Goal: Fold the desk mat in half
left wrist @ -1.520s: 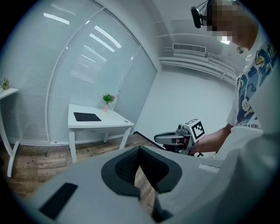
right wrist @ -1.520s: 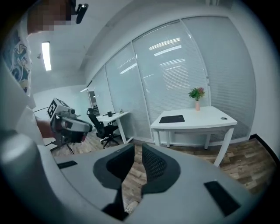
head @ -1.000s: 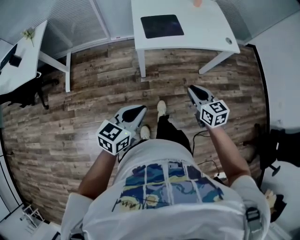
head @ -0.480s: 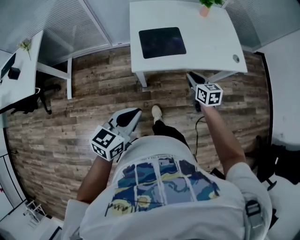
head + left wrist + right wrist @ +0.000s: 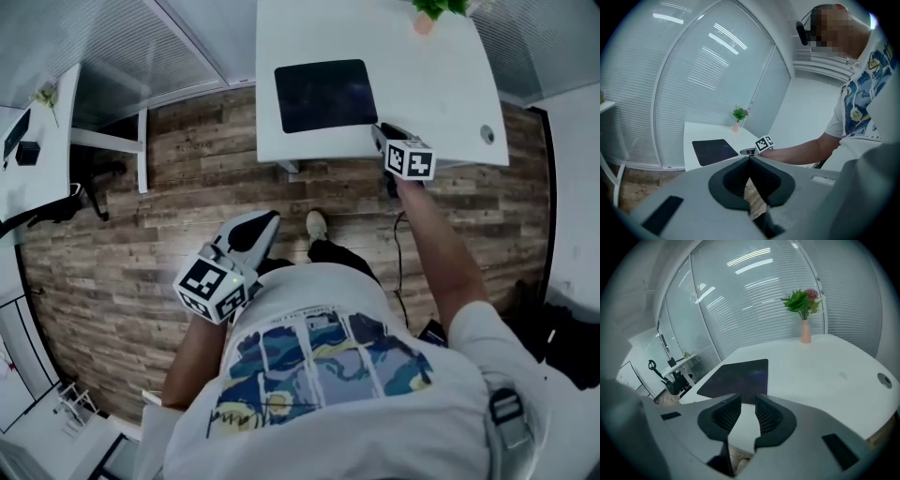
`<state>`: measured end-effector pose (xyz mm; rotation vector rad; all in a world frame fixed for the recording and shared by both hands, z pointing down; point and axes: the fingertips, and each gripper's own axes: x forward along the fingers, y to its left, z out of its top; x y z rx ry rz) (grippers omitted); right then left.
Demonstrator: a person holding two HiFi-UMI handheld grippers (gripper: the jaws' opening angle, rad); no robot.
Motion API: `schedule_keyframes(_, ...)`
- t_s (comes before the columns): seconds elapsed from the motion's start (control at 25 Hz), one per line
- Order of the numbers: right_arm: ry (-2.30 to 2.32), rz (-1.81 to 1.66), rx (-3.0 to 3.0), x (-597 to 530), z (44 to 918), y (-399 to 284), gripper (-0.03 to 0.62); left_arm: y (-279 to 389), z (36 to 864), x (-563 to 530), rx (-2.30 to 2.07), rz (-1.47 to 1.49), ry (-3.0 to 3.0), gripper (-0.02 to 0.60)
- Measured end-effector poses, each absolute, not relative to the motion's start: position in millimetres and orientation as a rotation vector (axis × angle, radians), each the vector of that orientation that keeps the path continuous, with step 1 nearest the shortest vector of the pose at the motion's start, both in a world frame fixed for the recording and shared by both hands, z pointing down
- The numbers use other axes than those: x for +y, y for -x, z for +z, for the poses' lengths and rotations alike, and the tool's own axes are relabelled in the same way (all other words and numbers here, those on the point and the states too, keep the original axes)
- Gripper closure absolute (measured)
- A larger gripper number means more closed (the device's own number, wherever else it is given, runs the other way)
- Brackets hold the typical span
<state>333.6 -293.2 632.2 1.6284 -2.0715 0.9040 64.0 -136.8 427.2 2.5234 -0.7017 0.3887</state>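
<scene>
White desk (image 5: 441, 84): dark desk mat (image 5: 325, 96) lies flat by the front edge. Right gripper (image 5: 384, 133), jaws opening and empty, hovers at the mat's near-right corner; left gripper (image 5: 267, 222), jaws closed on nothing, hangs over open floor (image 5: 169, 225).

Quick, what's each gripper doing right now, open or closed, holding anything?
Left gripper: closed, nothing in it.
Right gripper: jaws opening, nothing between them, just short of the desk mat.
</scene>
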Motion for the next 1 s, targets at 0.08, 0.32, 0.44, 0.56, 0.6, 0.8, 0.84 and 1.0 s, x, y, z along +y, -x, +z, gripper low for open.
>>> schedule_keyframes(0.08,-1.623,0.912,-2.034,-301.7,642.3,-337.3,0.491,-64.9,427.2,-142.5,-0.710,0.386,-2.516,0.578)
schedule_keyframes(0.32,-1.621,0.910,-1.925,-319.8,662.9,-342.8,0.477,-53.8,427.3,-163.3,-0.743,0.404,-2.499,0.578)
schedule_keyframes(0.44,-1.628,0.919,-1.874,-325.9,672.4,-345.7,0.476,-47.9,431.4,-169.1,-0.764,0.400,-2.484,0.578)
schedule_keyframes(0.56,-1.638,0.933,-1.834,-328.2,679.0,-345.6,0.478,-40.7,433.6,-170.4,-0.771,0.398,-2.474,0.578)
schedule_keyframes(0.6,-1.641,0.934,-1.824,-328.3,680.1,-345.6,0.479,-37.6,434.3,-171.2,-0.776,0.397,-2.471,0.578)
schedule_keyframes(0.8,-1.651,0.911,-1.789,-328.8,678.3,-342.1,0.484,-25.2,435.1,-176.7,-0.797,0.383,-2.467,0.578)
schedule_keyframes(0.84,-1.650,0.901,-1.782,-329.0,678.5,-341.5,0.487,-23.6,435.1,-177.5,-0.800,0.381,-2.466,0.578)
schedule_keyframes(1.0,-1.649,0.895,-1.755,-328.3,684.8,-340.9,0.500,-17.3,433.9,-179.7,-0.800,0.375,-2.468,0.578)
